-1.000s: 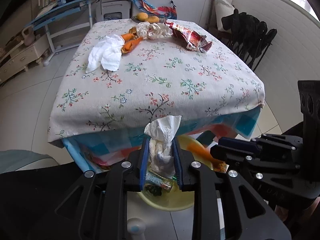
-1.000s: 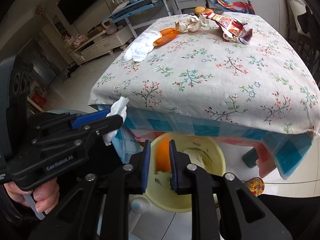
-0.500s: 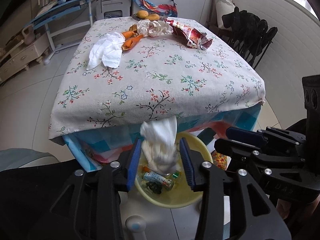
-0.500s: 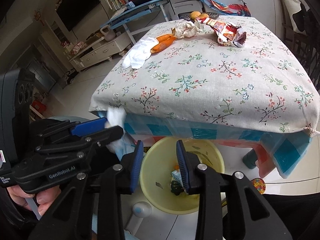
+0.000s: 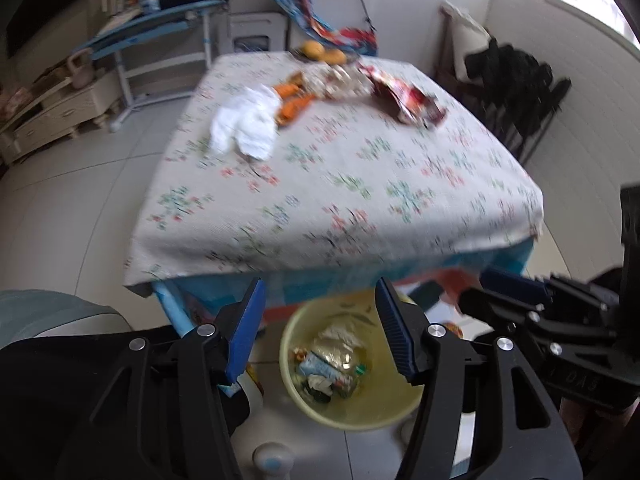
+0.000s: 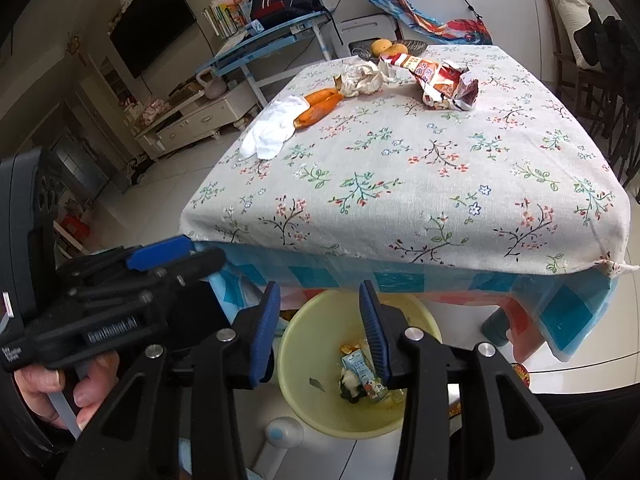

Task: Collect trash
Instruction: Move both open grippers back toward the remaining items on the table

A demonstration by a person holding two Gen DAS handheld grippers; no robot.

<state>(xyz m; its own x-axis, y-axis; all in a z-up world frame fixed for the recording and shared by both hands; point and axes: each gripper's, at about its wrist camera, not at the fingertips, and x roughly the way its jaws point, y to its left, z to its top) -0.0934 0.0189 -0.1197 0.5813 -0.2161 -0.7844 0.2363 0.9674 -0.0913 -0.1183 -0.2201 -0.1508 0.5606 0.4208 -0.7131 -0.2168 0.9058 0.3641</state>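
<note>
— Where are the two claws?

— Both hang over the yellow bin (image 5: 404, 412) on the floor, just off the near edge of the worktop (image 6: 420, 184). The left claw (image 5: 320, 328) is spread wide with nothing between its blue pads (image 5: 246, 328). The right claw (image 6: 318, 330) is likewise parted and empty, its pads framing the bin's far rim.

— And the trash?

— Part of it lies in the bin, below and between the fingers in both views: a small blue-and-white carton (image 6: 358, 364), crumpled white tissue (image 5: 336, 334) and some dark scraps at the bottom. In the left wrist view, which is blurred, that heap sits squarely in the gap of the left claw.

— What is on the worktop?

— Well apart from both claws, toward the far end of the flowered cloth: a white tissue wad (image 6: 274, 130) on the left side, orange peel pieces (image 6: 320, 106) touching its far edge, a crumpled beige paper ball (image 6: 362, 76) just beyond the peel, and a torn red snack wrapper (image 6: 444, 82) to its right. A dish with two yellow fruits (image 6: 390, 46) stands at the far edge.

— Anything beside the bin?

— A white bottle with a blue cap (image 6: 282, 432) on the floor, just near its front left side.
</note>
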